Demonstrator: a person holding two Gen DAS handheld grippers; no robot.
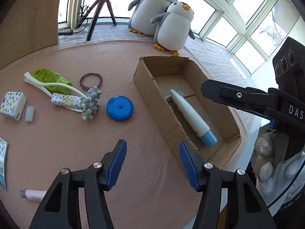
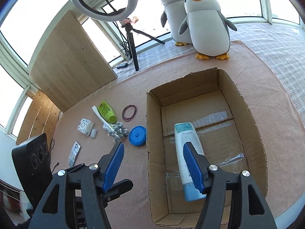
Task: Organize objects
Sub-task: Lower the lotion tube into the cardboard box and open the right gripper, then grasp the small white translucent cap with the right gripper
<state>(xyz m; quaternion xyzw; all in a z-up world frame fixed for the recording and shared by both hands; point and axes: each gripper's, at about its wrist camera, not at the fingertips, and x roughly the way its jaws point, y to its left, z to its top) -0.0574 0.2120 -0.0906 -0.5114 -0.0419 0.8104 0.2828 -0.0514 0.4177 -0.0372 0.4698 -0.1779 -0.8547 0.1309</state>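
An open cardboard box (image 1: 144, 87) (image 2: 152, 133) sits on the pink mat. A white tube with a blue cap (image 1: 190, 114) (image 2: 185, 133) lies flat on its floor. My right gripper (image 2: 153, 145) hovers open over the box's left wall, holding nothing; one of its black fingers (image 1: 228, 95) reaches over the box. My left gripper (image 1: 152, 145) is open above bare mat, just left of the box. Left of it lie a blue round tape measure (image 1: 119, 108) (image 2: 137, 135), a grey knobbly massager (image 1: 90, 103), a green tube (image 1: 51, 77) and purple hair ties (image 1: 91, 81).
A patterned tissue pack (image 1: 12, 105), a small white block (image 1: 30, 114), a pink tube (image 1: 35, 195) and a sachet (image 1: 2, 162) lie at the mat's left. Two plush penguins (image 1: 171, 28), a ring-light tripod (image 2: 131, 43) and a wooden board (image 2: 70, 63) stand behind. A gloved hand (image 1: 270, 164) shows at right.
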